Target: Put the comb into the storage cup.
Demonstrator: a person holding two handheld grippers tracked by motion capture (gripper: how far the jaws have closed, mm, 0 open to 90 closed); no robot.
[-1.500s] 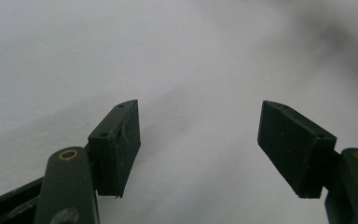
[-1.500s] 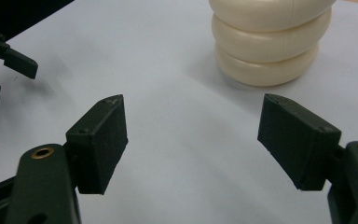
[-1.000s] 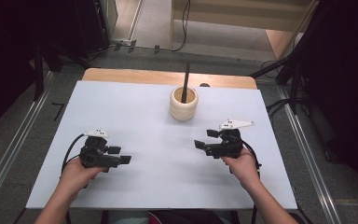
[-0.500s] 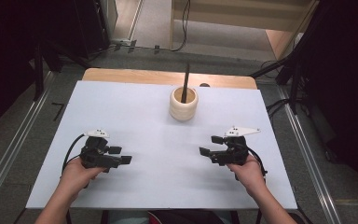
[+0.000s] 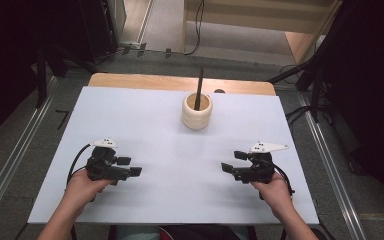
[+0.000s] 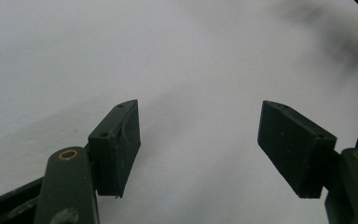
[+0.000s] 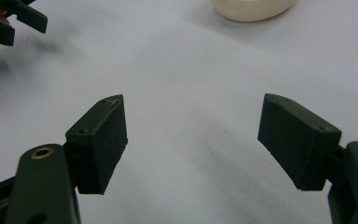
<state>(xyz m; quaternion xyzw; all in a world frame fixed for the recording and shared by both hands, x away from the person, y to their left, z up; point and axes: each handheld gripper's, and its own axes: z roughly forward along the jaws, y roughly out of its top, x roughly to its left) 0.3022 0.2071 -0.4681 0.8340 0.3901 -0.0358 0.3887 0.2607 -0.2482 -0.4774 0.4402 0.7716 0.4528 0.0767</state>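
A cream ribbed pot [image 5: 197, 112] stands at the middle back of the white board [image 5: 170, 135], with a dark stick [image 5: 199, 87] upright in it. My left gripper [image 5: 130, 166] lies low at the near left and points right, its jaws open over bare board. In the left gripper view the jaws [image 6: 200, 126] stand wide with nothing between them. At the near right, my right gripper [image 5: 233, 161] points left, also open and empty. Its own view shows the wide gap [image 7: 193, 121], the pot's base [image 7: 254, 8] ahead and the left gripper's tip [image 7: 9, 18] at the top left.
The board rests on a wooden table whose far edge [image 5: 180, 82] shows behind it. Metal rails [image 5: 325, 150] and cables run along the floor on both sides. Bare white surface lies between the two grippers and the pot.
The right gripper has slid a little to the right and toward the near edge, jaws still open. The left gripper and the pot have not moved.
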